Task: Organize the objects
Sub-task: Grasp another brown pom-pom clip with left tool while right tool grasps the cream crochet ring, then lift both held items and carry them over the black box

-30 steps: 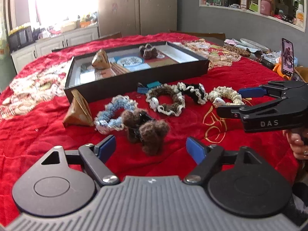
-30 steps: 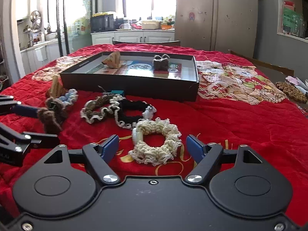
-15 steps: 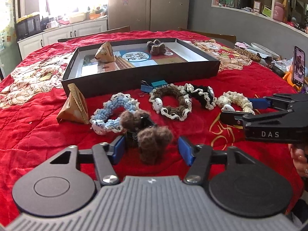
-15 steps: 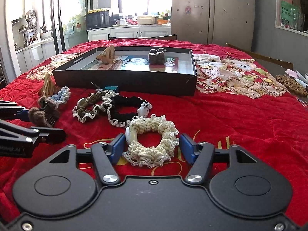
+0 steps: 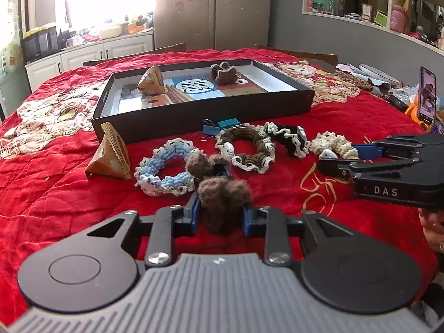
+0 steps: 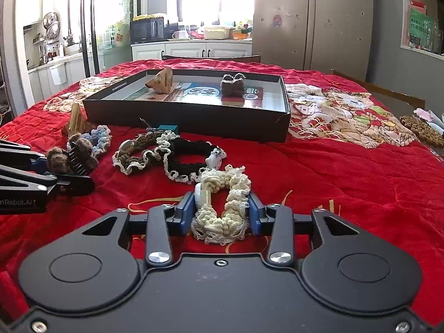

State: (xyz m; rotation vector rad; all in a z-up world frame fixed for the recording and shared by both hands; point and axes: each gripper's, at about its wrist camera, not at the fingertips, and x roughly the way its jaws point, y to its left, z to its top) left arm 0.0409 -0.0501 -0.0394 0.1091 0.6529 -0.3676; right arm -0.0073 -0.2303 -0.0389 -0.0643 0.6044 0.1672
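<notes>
Kitchen table under a quilted red cloth (image 5: 55,199), with a shallow black box (image 5: 194,113) at its far side. Left gripper (image 5: 220,216) has just been closing, its blue pads now pressed on the fuzzy brown hair clip (image 5: 222,194); right gripper (image 6: 220,213) has likewise been closing and squeezes the cream crocheted scrunchie (image 6: 222,211) into a narrow loop. Close beyond lie a blue scrunchie (image 5: 166,166), a brown-and-cream one (image 5: 247,149), a black one (image 5: 285,138) and a tan paper pyramid (image 5: 111,155).

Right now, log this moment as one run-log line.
left tool: closing on brown fuzzy hair clip | right tool: closing on cream scrunchie | black box: holds two items
</notes>
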